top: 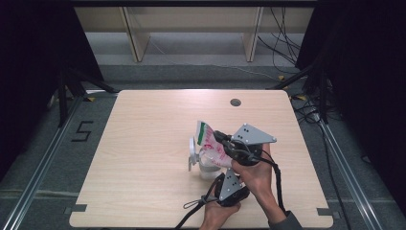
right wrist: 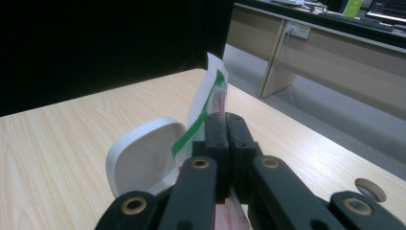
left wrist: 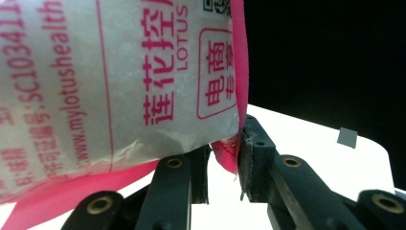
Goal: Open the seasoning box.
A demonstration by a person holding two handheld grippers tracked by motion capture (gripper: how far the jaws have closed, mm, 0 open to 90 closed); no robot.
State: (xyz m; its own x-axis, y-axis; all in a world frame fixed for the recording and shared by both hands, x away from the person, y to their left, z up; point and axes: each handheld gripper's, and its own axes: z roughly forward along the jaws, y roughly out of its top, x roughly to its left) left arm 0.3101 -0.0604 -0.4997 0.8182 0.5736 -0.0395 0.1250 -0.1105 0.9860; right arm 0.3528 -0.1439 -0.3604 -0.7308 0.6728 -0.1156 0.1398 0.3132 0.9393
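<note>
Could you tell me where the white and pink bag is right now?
In the high view the bag is held up near the table's middle, over a white container, pinched between the right gripper and the left gripper.

Pale wooden table [top: 143,182], round hole [top: 235,102] near far edge.

Your bag [left wrist: 119,81] looked like thin plastic film, crinkled and faintly glossy, its white face printed in pink and its edge a smooth pink seam. The container lid [right wrist: 141,160] beside it was smooth white plastic with a soft sheen. You worked on a bench [top: 143,124] of pale wood-grain laminate, matt. The jaws were matt black plastic with brass-coloured rivets.
</note>
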